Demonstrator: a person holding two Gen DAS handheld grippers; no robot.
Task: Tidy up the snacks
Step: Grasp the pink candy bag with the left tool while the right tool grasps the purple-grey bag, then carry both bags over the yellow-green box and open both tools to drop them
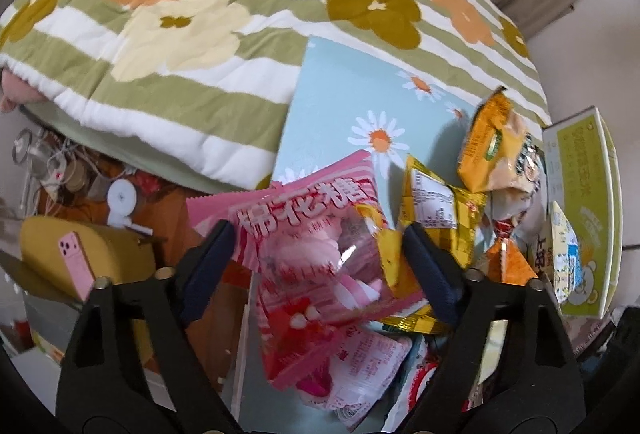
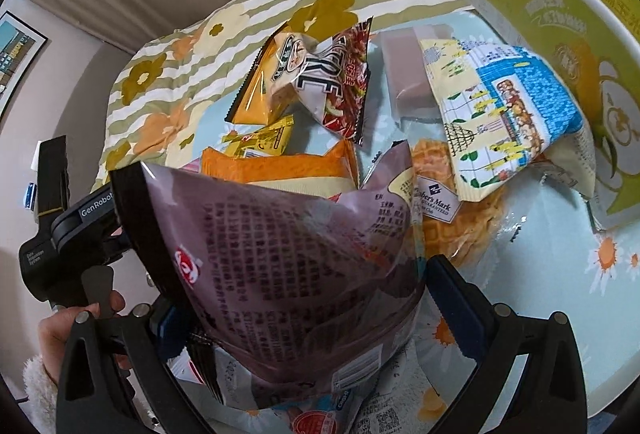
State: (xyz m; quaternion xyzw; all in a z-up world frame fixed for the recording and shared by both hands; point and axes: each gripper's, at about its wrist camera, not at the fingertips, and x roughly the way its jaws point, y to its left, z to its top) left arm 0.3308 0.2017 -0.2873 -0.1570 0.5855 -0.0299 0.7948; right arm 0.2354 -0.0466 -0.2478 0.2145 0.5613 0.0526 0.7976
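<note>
We hold: pink marshmallow bag (image 1: 316,246) between the left gripper (image 1: 320,254) fingers; mauve snack bag (image 2: 288,266) in the right gripper (image 2: 296,298). Whether either pinch is firm, we cannot tell. Risk, in our judgement: slick film slipping back into the pile.

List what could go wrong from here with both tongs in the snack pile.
1. The left tongs straddle the pink marshmallow bag near the tray's left edge; with the fingers apart it could slide off.
2. The mauve bag between the right tongs fills the right wrist view, hiding the snacks beneath, so closing may pinch a second packet.
3. The blue-and-cream packet leans on the green box and might topple if bumped.
</note>
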